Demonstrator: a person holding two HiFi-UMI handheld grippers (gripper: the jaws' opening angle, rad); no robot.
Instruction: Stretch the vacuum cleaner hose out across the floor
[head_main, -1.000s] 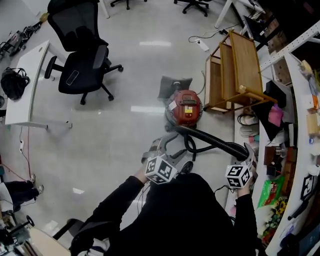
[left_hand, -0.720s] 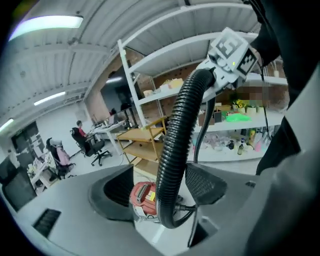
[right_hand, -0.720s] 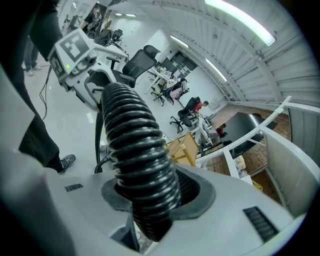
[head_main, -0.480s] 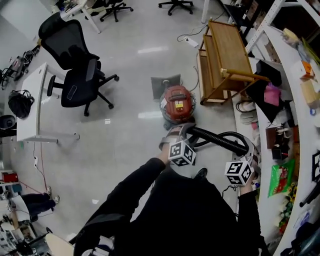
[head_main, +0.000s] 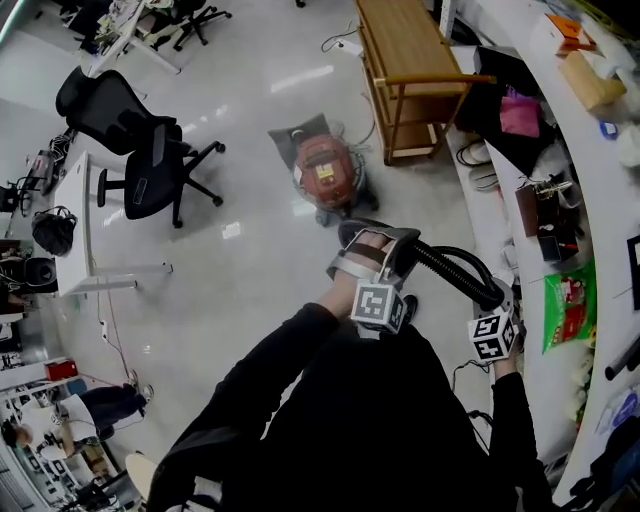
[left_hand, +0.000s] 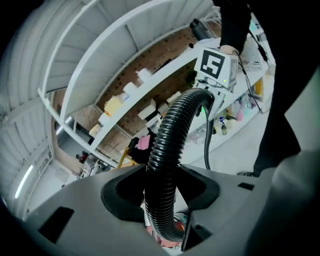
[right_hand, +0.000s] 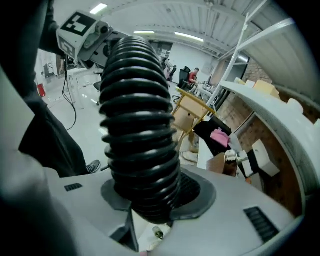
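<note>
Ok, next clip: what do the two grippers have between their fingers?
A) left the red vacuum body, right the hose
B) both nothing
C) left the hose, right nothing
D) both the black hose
D: the left gripper has its fingers, which have just been closing, pressed on the black hose, and the right gripper clamps the same hose in its own view.

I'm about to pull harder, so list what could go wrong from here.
The vacuum cleaner stands near the wooden rack; pulling the hose may drag or tip it into that.
The left tool has just been closing its jaws on the ribbed hose; that grip might slip.
The right tool grips the hose close to the cluttered shelf and could knock items.
</note>
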